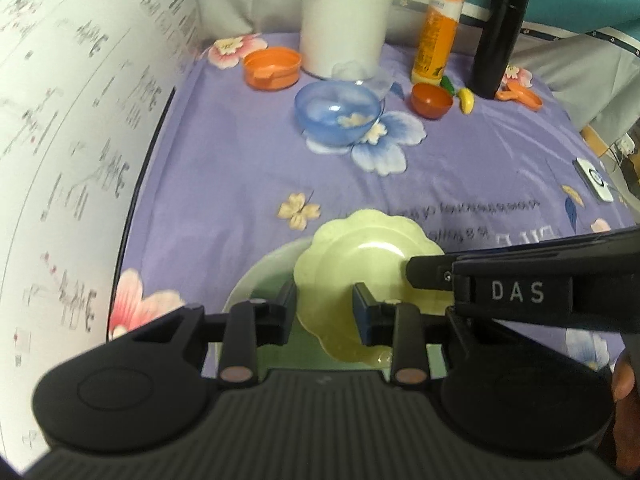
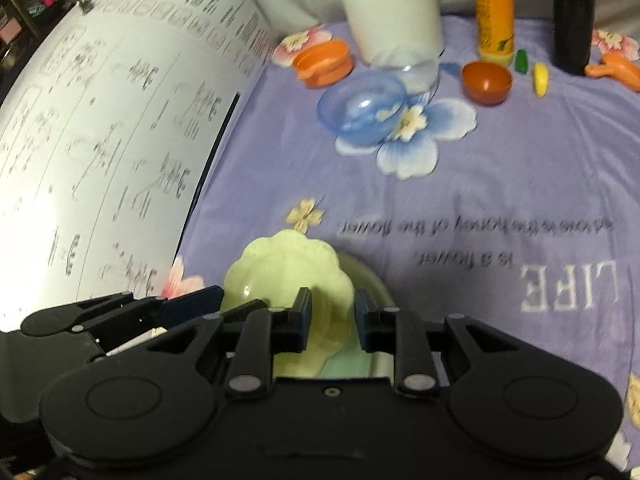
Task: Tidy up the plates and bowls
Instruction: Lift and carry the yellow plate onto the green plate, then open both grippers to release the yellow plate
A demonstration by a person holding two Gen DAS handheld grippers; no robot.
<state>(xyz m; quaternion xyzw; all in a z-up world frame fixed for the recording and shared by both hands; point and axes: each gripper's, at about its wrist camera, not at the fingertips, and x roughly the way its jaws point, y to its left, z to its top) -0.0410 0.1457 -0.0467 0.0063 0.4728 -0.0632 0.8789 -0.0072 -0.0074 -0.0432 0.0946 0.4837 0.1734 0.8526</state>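
A pale yellow scalloped dish (image 1: 368, 256) (image 2: 280, 268) lies on a larger pale green plate (image 1: 256, 276) (image 2: 370, 280) over the purple flowered cloth (image 1: 240, 168). My left gripper (image 1: 325, 312) is shut on the scalloped dish's near rim. My right gripper (image 2: 333, 320) is shut on the same dish from the other side; in the left wrist view the right gripper (image 1: 420, 276) reaches in from the right. The left gripper (image 2: 196, 298) shows at the left of the right wrist view. A clear blue bowl (image 1: 336, 110) (image 2: 360, 106) and a small orange bowl (image 1: 432, 100) (image 2: 486, 80) stand farther back.
A big white printed sheet (image 1: 60, 140) (image 2: 100, 140) curves up along the left. At the back stand an orange lidded dish (image 1: 272, 68), a white cylinder (image 1: 344, 16), an orange bottle (image 1: 438, 28) and a black flask (image 1: 498, 40). Small toy pieces lie by the flask.
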